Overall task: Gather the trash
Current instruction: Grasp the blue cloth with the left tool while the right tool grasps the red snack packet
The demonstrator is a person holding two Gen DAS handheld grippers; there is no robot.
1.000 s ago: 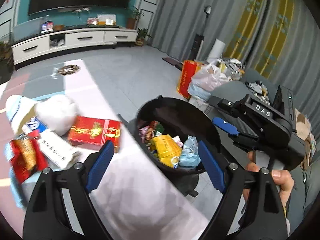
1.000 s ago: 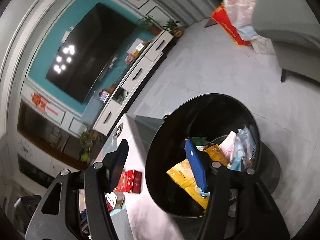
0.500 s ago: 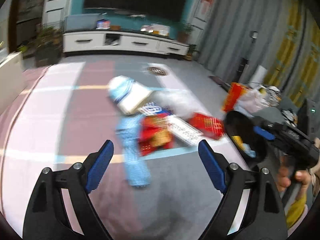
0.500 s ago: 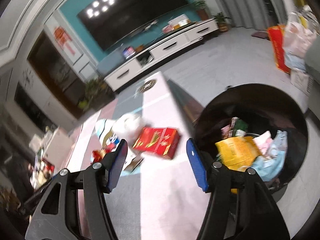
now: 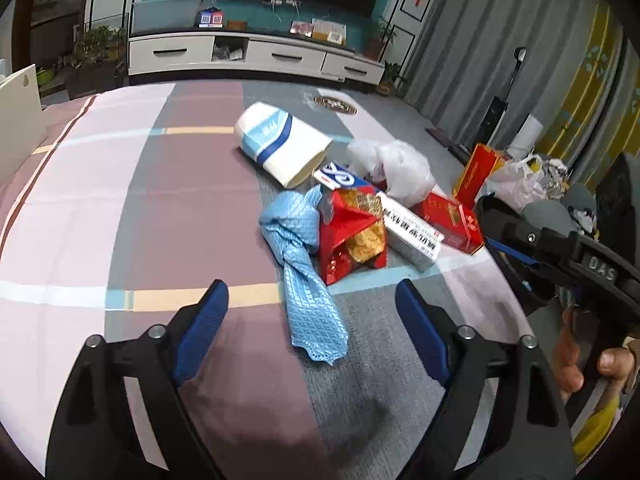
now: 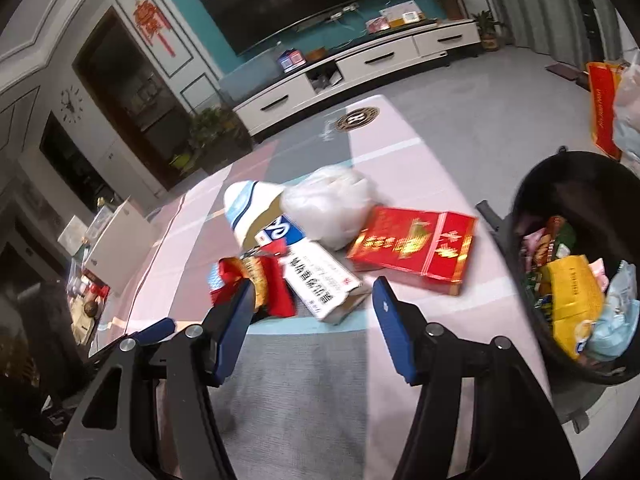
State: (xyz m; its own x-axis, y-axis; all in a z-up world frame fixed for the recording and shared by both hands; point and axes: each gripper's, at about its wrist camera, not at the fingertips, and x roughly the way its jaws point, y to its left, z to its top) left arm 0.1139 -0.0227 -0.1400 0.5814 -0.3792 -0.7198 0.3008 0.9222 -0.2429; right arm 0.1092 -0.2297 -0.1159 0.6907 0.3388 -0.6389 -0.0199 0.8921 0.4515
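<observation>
Trash pile (image 5: 360,216) heaped on the striped tablecloth (image 5: 160,208), beside the black bin (image 6: 576,264). Left gripper (image 5: 312,312) closing, nothing between; right gripper (image 6: 312,300) parted, empty, short of the pile.

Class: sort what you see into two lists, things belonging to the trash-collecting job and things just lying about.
Job: red box; white carton; snack bag; plastic bag; paper cup; bin.
Lying about: blue cloth; TV cabinet; red shopping bag.
</observation>
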